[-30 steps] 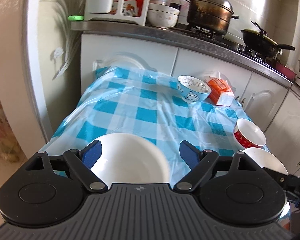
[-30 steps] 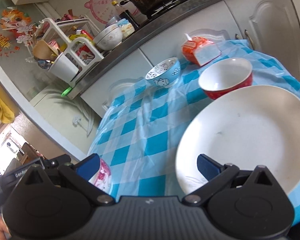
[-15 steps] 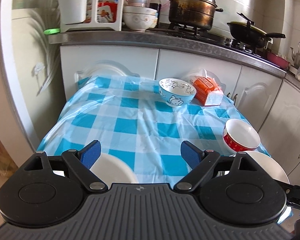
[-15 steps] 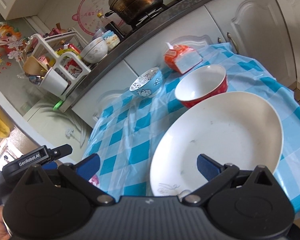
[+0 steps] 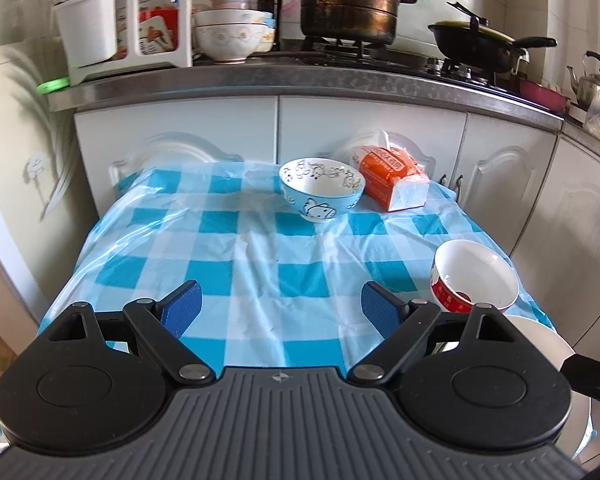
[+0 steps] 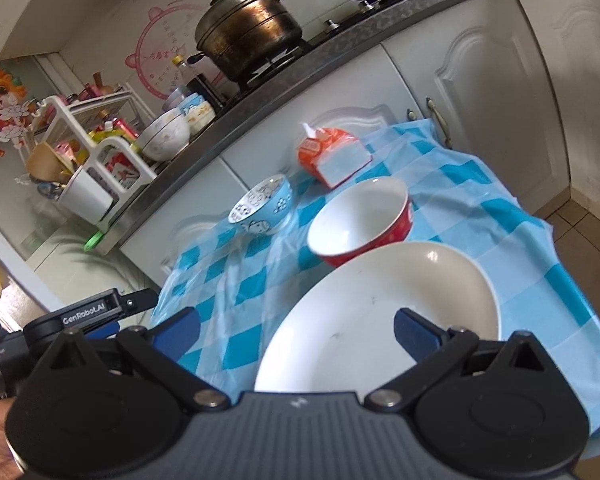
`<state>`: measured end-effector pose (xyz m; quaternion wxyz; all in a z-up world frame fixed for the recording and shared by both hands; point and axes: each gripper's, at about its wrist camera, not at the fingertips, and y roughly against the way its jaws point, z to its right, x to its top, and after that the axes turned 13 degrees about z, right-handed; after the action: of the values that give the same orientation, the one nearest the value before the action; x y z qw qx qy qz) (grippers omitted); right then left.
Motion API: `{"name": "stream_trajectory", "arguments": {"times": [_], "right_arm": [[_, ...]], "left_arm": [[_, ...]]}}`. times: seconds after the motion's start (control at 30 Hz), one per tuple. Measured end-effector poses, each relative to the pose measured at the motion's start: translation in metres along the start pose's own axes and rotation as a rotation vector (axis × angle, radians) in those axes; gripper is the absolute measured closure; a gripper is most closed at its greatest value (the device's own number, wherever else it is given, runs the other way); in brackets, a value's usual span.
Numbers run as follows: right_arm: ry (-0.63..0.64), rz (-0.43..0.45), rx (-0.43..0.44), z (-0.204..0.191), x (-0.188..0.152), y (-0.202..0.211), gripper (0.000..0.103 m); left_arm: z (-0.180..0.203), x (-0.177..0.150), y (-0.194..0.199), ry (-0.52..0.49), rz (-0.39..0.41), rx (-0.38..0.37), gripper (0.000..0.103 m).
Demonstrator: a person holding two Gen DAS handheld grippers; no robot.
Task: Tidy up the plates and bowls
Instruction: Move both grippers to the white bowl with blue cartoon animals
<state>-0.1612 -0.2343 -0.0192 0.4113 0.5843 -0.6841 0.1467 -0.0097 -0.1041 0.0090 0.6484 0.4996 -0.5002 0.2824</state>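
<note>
Two grippers are hovering with nothing in them: we are keeping the left gripper (image 5: 278, 304) with its fingers spread wide over bare cloth, and the right gripper (image 6: 296, 332) spread just as wide, its right finger (image 6: 416, 330) reaching over the near part of the white plate (image 6: 380, 312). Just beyond the plate's far rim the red bowl (image 6: 360, 220) is sitting, touching or nearly so, and farther ahead, between the two fingers, the blue bowl (image 6: 262, 210) is standing beside an orange packet (image 6: 332, 152).

We are judging the plate to be the risk. It is lying close to the near edge of the table (image 6: 500, 216), and a grip on its thin rim could be slipping, or a push could be sending it off. Lifting it carelessly could also be knocking the red bowl.

The checked blue cloth (image 5: 240, 248) is looking glossy and wrinkled, so dishes may be sliding on it. Ahead of the fingers, white cabinets (image 5: 372, 128) are carrying a counter with a large pot (image 5: 350, 4), a dark pan (image 5: 480, 42) and stacked bowls (image 5: 230, 36) by a white rack (image 5: 100, 28).
</note>
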Motion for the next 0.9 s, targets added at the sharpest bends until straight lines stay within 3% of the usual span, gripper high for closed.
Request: {"name": "stream_trajectory", "arguments": {"times": [0.63, 0.9], "right_arm": [[0.006, -0.035, -0.056, 0.004, 0.023, -0.042, 0.001], [0.02, -0.054, -0.031, -0.009, 0.039, -0.076, 0.001]], "left_arm": [[0.013, 0.01, -0.055, -0.049, -0.021, 0.012, 0.0], [0.012, 0.013, -0.084, -0.066, -0.041, 0.013, 0.0]]}}
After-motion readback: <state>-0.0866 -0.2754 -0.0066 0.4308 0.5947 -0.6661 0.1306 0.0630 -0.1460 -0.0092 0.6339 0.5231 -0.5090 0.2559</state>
